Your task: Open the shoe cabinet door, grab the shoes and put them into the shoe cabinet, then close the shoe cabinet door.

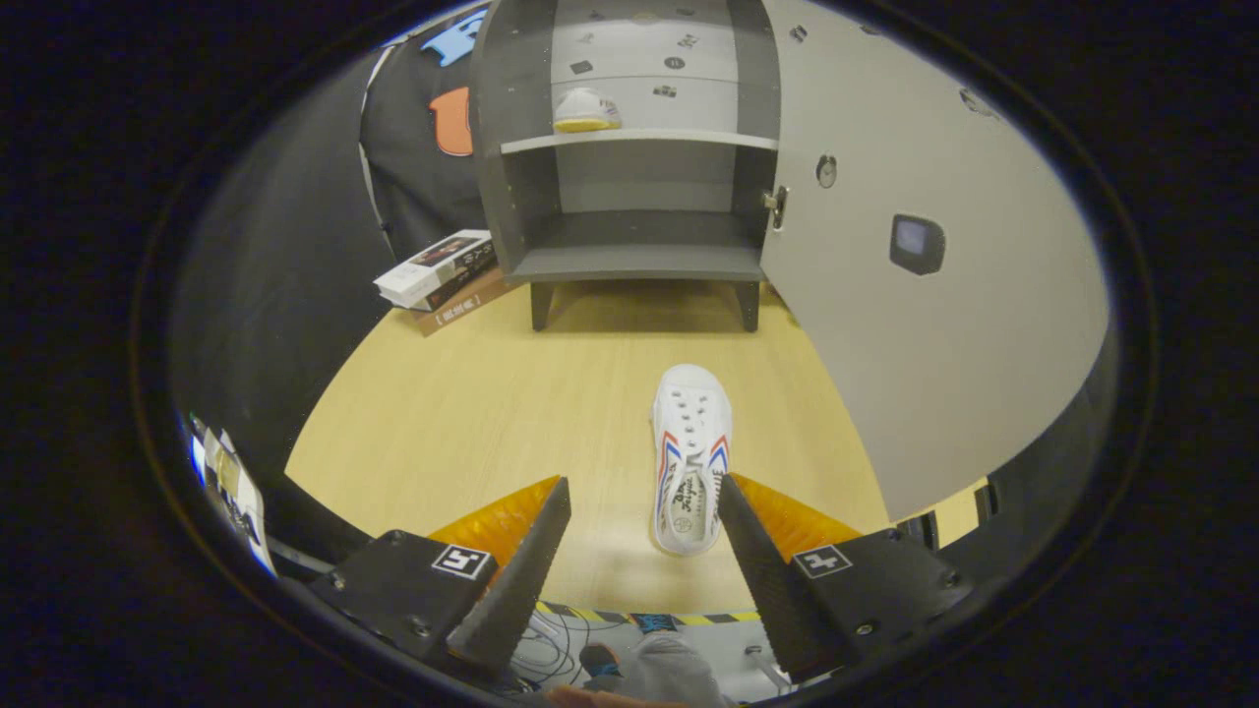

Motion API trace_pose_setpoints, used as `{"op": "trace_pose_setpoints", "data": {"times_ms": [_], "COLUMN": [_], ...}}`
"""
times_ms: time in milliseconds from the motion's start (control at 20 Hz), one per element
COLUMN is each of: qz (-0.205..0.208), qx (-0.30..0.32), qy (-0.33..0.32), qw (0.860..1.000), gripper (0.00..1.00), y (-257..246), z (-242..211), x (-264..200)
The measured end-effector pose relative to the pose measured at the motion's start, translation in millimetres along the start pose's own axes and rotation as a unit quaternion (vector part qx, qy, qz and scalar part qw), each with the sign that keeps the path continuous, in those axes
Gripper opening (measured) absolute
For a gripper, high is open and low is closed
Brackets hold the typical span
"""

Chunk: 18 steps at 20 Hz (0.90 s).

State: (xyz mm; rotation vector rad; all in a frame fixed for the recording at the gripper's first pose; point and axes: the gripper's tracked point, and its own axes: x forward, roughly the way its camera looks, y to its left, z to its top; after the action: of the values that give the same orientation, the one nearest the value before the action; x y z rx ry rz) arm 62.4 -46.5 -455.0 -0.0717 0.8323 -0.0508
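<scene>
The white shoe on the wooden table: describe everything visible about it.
The white low-top canvas-looking sneaker has red and blue side stripes, eyelets without visible laces, and dark print on its insole. It lies upright on the light wooden tabletop, toe toward the open grey shoe cabinet, heel between the open gripper fingers, nearer one finger; contact unclear.

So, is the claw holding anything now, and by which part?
Nothing is held. The claw is open; the white canvas shoe with red and blue stripes lies on the wooden table between its fingers, near the right one, not clamped.
</scene>
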Motion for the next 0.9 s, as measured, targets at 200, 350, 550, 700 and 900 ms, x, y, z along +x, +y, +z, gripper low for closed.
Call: {"op": "trace_pose_setpoints", "data": {"times_ms": [200,350,550,700,900], "qz": [-0.003,0.002,-0.001,-0.031,-0.017], "qx": [-0.002,0.001,0.040,0.059,0.084], "qy": [0.024,0.048,0.078,0.100,0.103], "qw": [1.000,0.999,0.996,0.993,0.991], "gripper": [0.97,0.92,0.82,0.47,0.28], "y": [-9.5,-10.1,-9.8,-20.2,-19.7], "z": [-5.6,-16.2,-23.9,-29.3,-28.7], "x": [28.3,51.8,89.4,117.2,140.1]}}
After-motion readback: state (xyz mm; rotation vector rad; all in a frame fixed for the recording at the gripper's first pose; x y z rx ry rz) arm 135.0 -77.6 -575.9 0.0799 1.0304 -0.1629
